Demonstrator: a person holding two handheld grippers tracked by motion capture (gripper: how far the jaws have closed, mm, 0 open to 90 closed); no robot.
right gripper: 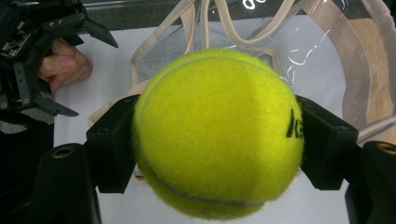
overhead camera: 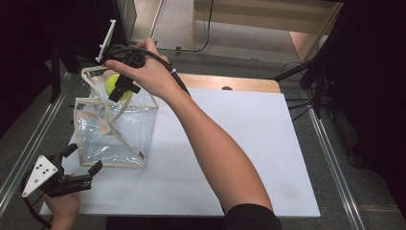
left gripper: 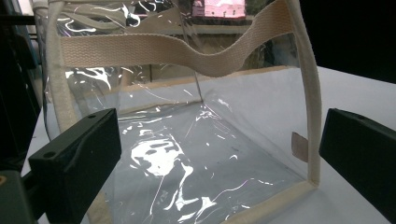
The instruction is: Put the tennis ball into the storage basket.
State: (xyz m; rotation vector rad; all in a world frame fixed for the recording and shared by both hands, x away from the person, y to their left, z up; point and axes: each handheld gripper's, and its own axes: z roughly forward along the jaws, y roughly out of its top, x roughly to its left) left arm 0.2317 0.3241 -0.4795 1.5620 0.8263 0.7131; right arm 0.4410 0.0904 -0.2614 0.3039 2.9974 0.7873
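Nearest, at the bench's (overhead camera: 249, 158) front left corner: left tongs (overhead camera: 84, 165) spread wide, gripping nothing, held low in a hand (overhead camera: 62, 207) that comes in from the bottom edge, grey three-cornered plate on top. Just ahead of their tips, apart from them: a clear plastic bag (overhead camera: 117, 132) with cream webbing trim, standing upright on the white bench top. In the left gripper view, both black jaws flank the bag's near wall (left gripper: 187, 154) without touching it; a cream strap (left gripper: 154, 51) sags across the top, a trimmed corner edge stands beside the right-hand jaw.

Farther back, over the bag's open mouth: right tongs (overhead camera: 120, 87) pinching a yellow-green tennis ball (overhead camera: 115, 85), pointing down, jaws pressed on the ball's two sides. Forearm stretched long from the lower right, across the bench, wrist bent over the far rim of the bag, cable trailing along the back of the hand. In the right gripper view, ball (right gripper: 217, 133) clamped between the pads, black lettering at its right edge; below it the bag's rim and looping straps; beyond, at upper left, the other hand with its tongs (right gripper: 88, 70).

Past the bench: grey floor, metal rails either side, wooden furniture at the far end.
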